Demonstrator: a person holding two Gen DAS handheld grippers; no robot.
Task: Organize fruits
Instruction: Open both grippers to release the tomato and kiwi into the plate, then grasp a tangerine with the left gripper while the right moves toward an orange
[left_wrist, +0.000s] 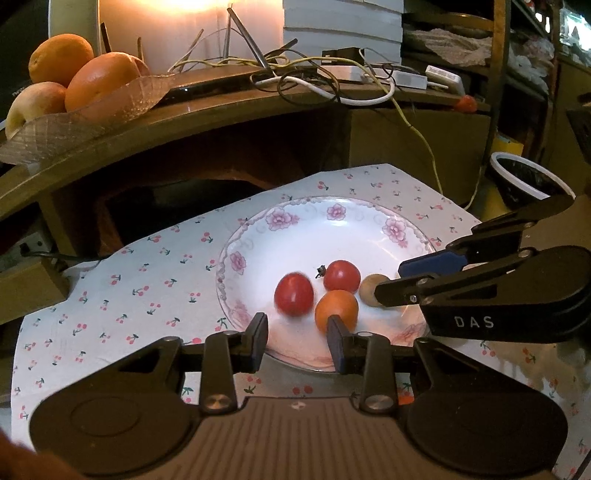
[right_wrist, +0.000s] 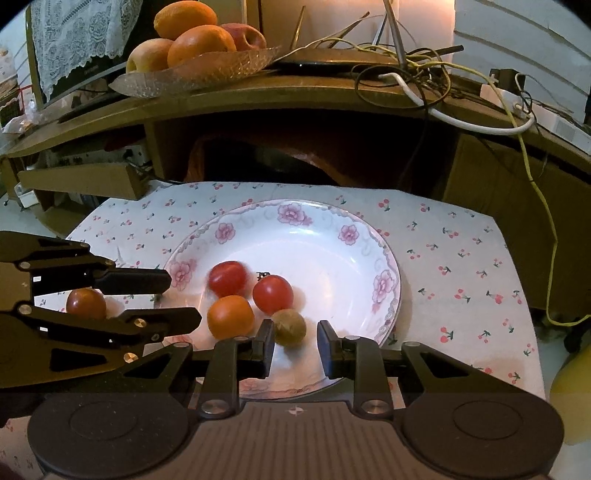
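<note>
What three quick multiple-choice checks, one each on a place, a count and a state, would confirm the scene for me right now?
1. Where is the dark red tomato?
A. On the plate
B. On the cloth, left of the plate
C. In the glass bowl on the shelf

2. How many fruits are on the plate?
A. Two
B. Six
C. Four

3. What state is the right hand-held gripper in?
A. Open
B. Shut on the brown fruit
C. Shut on nothing

Answers:
1 B: the dark red tomato sits on the cloth, off the plate.
2 C: two red tomatoes, an orange fruit and a brown fruit.
3 A: the right hand-held gripper shows a clear gap between its fingers, with the brown fruit just ahead of them.
</note>
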